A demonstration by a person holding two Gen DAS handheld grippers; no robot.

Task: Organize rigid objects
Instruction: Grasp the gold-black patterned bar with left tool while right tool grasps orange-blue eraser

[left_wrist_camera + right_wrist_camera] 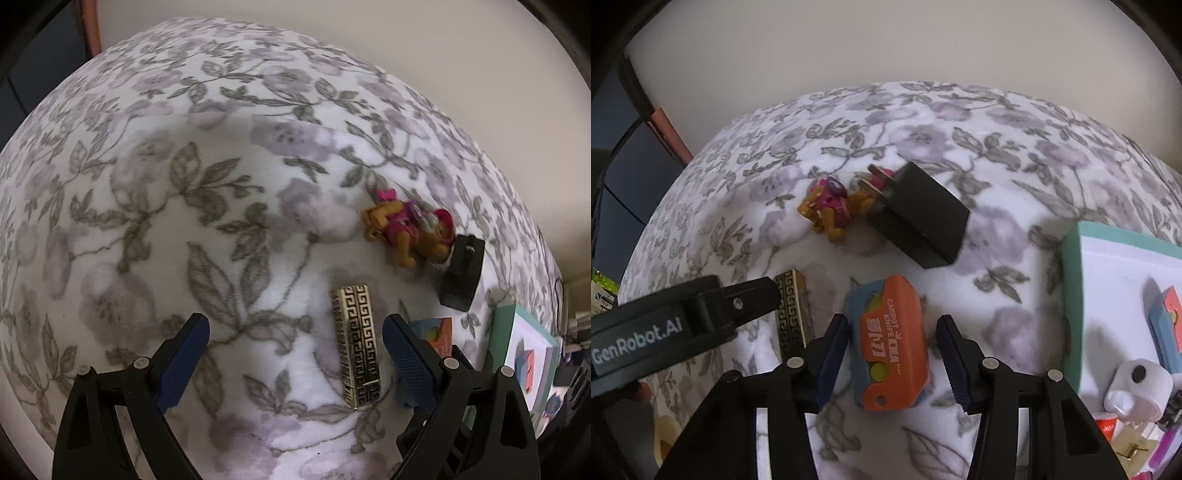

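An orange and blue carrot-knife toy [892,343] lies on the floral blanket [960,147] between the fingers of my right gripper [894,323]. The left pad sits close against its side and a gap shows at the right pad, so the gripper is open. My left gripper [295,325] is open over the blanket. A gold and black patterned bar [358,343] lies flat between its fingers, nearer the right one and untouched. Farther off lie a yellow and pink toy figure [406,230] and a black plug charger [463,277], touching each other.
A teal-rimmed white box [1071,295] at the right holds several small items, among them a white earbud case [1137,387]. The left gripper's finger [753,299] reaches in over the patterned bar [792,310]. A wall rises behind the bed.
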